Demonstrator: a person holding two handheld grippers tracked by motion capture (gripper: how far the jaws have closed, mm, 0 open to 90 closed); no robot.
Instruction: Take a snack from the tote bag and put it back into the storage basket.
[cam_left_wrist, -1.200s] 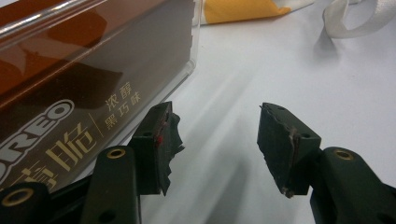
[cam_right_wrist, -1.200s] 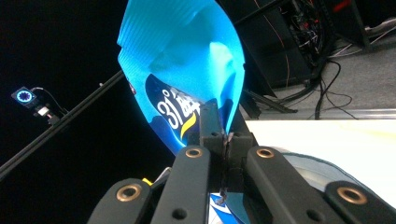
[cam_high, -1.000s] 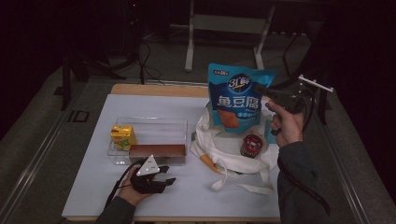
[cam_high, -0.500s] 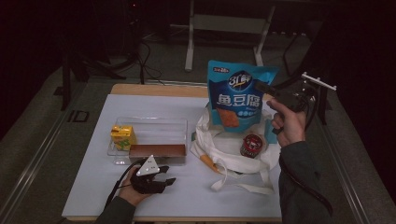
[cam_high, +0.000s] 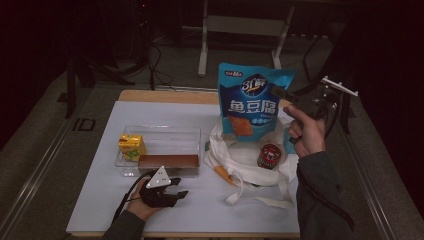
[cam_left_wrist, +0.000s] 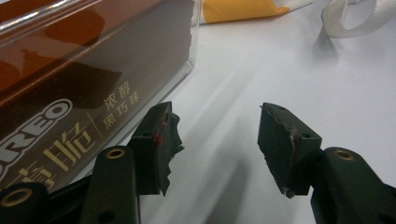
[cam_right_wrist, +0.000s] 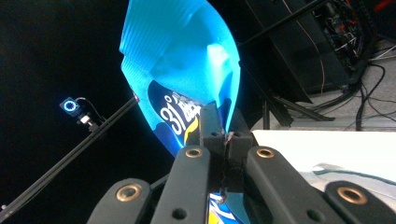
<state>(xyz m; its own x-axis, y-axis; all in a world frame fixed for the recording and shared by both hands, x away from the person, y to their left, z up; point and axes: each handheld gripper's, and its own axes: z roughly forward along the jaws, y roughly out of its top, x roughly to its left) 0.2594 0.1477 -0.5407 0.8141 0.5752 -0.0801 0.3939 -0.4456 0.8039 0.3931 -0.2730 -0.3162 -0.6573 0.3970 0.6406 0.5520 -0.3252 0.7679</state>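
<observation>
Two grippers noted. Right gripper (cam_high: 281, 93) clamps the tall blue foil snack pouch (cam_high: 252, 104) by its edge, raised above the white cloth tote bag (cam_high: 245, 157). Left gripper (cam_high: 176, 192) rests agape, empty. Judged next: lower the pouch clear.

The blue snack bag (cam_high: 254, 102) at upper centre of the high view carries a round emblem reading "31鲜" near its top, with the large white characters "鱼豆腐" on a band below; the small print in its upper left corner is too small to read. In the right gripper view the same bag (cam_right_wrist: 180, 74) shows "31" in white at centre frame. In the left gripper view, at lower left, the brown box (cam_left_wrist: 70, 88) inside the clear container bears "OREO" cut off by the frame edge, large gold characters beside it, and the smaller "浓醇黑巧味". The label on the red tin (cam_high: 270, 155) at centre right of the high view cannot be read.
</observation>
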